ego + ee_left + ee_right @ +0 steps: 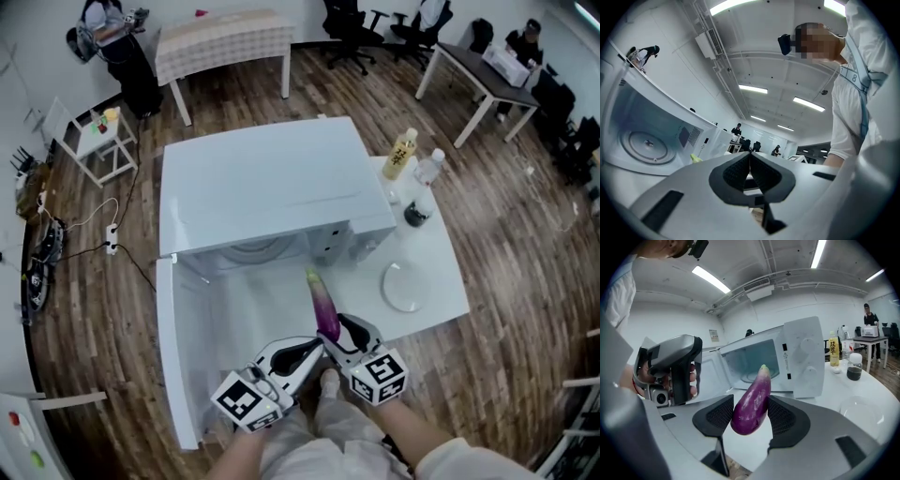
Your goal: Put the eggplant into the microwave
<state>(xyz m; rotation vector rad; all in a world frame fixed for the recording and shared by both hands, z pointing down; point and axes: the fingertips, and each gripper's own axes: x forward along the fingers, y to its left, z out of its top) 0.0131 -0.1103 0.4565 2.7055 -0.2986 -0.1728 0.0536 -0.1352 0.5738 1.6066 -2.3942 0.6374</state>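
Your right gripper (750, 417) has its jaws pinching the purple eggplant (752, 401) across its thick lower half. Its green stem end tilts up toward the microwave (262, 187). The eggplant hangs just in front of the open cavity, over the white tabletop (436, 272), and is not inside. Your left gripper (750, 161) sits just beside the right one with its jaws pressed together on nothing.

The microwave's door (178, 347) stands swung wide to the left in the head view, and the glass turntable (648, 146) shows in the cavity. To the right of the microwave the tabletop carries a clear plate (405, 286), a yellow-labelled bottle (400, 153), a clear bottle (428, 169) and a dark jar (417, 214).

Around you is a wood-plank floor (525, 309) with a power strip (112, 239) and cables on the left. Further back stand a table with a checked cloth (225, 39), office chairs (352, 28) and a white desk (478, 80), with people nearby.
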